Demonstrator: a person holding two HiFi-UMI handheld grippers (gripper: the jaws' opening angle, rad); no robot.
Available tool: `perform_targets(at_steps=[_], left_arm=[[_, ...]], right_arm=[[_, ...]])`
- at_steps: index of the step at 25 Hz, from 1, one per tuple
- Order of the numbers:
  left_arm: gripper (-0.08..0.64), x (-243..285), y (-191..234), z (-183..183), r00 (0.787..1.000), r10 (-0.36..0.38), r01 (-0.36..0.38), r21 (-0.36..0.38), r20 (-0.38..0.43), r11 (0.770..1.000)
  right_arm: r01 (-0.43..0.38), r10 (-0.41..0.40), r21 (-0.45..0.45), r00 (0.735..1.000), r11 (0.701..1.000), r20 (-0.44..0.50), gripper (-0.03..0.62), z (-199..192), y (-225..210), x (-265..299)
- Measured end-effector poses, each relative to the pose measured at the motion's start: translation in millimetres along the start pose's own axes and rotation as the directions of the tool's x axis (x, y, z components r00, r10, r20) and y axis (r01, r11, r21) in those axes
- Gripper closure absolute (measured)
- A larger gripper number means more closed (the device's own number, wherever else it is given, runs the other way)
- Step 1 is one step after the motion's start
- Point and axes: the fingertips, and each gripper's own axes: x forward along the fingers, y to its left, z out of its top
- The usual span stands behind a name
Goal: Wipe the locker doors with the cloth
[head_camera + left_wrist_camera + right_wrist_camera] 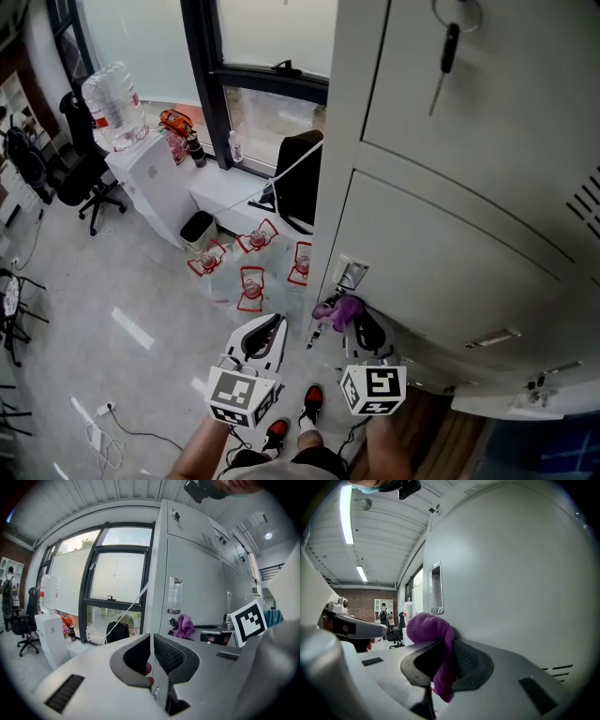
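Right gripper [360,324] is up at the lockers, fingers clenched on the purple cloth [430,626]. The cloth bunches out past the fingertips and looks pressed against the grey locker door [441,267], just beside the small metal handle [350,275] near that door's left edge. In the right gripper view the cloth also hangs down between the two fingers, and the door fills the right side. Left gripper [269,325] hangs out over the floor, left of the right one and apart from the lockers. Its fingers are closed with nothing between them, only a thin slit showing in the left gripper view. A key [448,54] dangles from the upper locker door. Off to the left stand a white water dispenser [145,173] with a bottle on top and a black office chair [82,173], with the window [272,42] behind them. Small red-framed items [251,287] sit on the floor near the locker's base; can't tell what they are. The person's red-and-black shoes [310,403] show below the grippers.
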Motion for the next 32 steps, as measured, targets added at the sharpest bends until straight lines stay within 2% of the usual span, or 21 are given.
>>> perform_targets(at_steps=[9,20,32], left_arm=[[0.517,-1.3,-15.2,1.8,0.999,-0.037,0.037,0.013,-0.002,0.999],[0.517,8.3,-55.3,5.2,0.993,-0.12,0.12,0.047,-0.007,0.992],[0.517,24.8,-111.7,10.5,0.972,-0.236,0.236,0.078,-0.009,0.969]], right_arm=[[0.056,-0.056,0.007,0.998,0.998,-0.003,0.534,-0.7,-17.6,-18.4],[0.158,-0.158,0.024,0.987,0.987,0.002,0.534,-3.4,-56.0,-55.3],[0.268,-0.268,0.035,0.963,0.963,-0.002,0.532,-8.5,-104.7,-99.9]])
